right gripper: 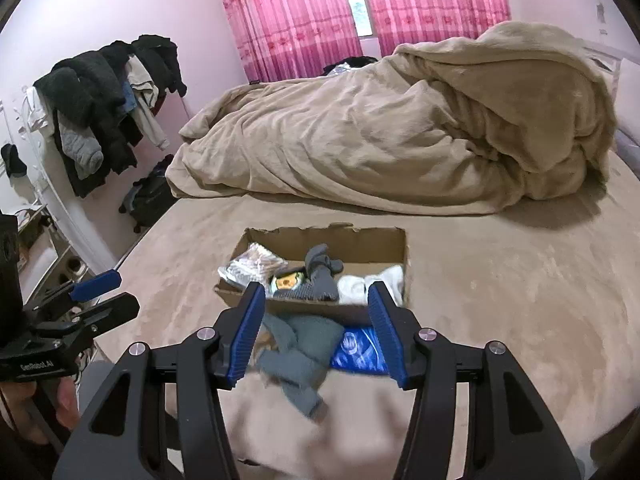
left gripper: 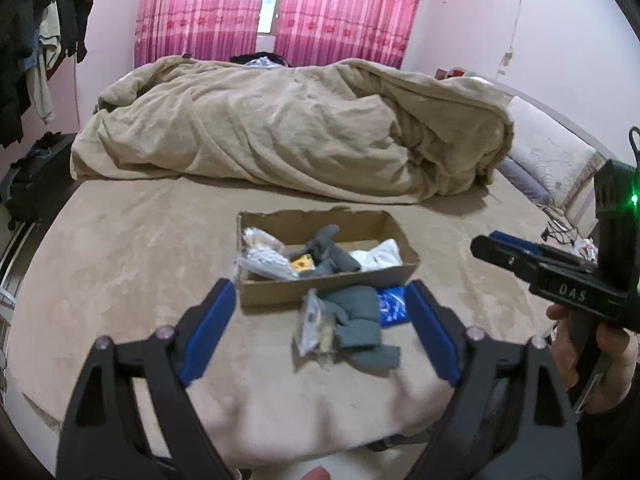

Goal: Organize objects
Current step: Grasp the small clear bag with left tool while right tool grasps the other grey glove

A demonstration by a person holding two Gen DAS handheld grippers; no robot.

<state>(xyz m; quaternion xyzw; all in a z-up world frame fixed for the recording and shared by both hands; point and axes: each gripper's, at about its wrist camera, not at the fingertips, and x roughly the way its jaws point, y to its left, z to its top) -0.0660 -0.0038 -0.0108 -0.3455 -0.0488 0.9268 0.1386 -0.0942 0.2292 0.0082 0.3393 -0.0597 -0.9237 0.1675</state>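
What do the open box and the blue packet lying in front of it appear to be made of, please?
The box looks like plain brown cardboard, matte, with a torn, ragged back edge. The blue packet seems to be glossy plastic film, judging by its bright highlights, though blur leaves this uncertain.

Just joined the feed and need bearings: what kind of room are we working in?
A bedroom, almost certainly. The cardboard box sits on a bed with a rumpled beige duvet; pink curtains cover the window and clothes hang on a rack by the wall.

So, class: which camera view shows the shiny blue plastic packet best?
The right wrist view: the shiny blue plastic packet lies broad between the fingers. The left wrist view shows only a sliver beside the grey cloth.
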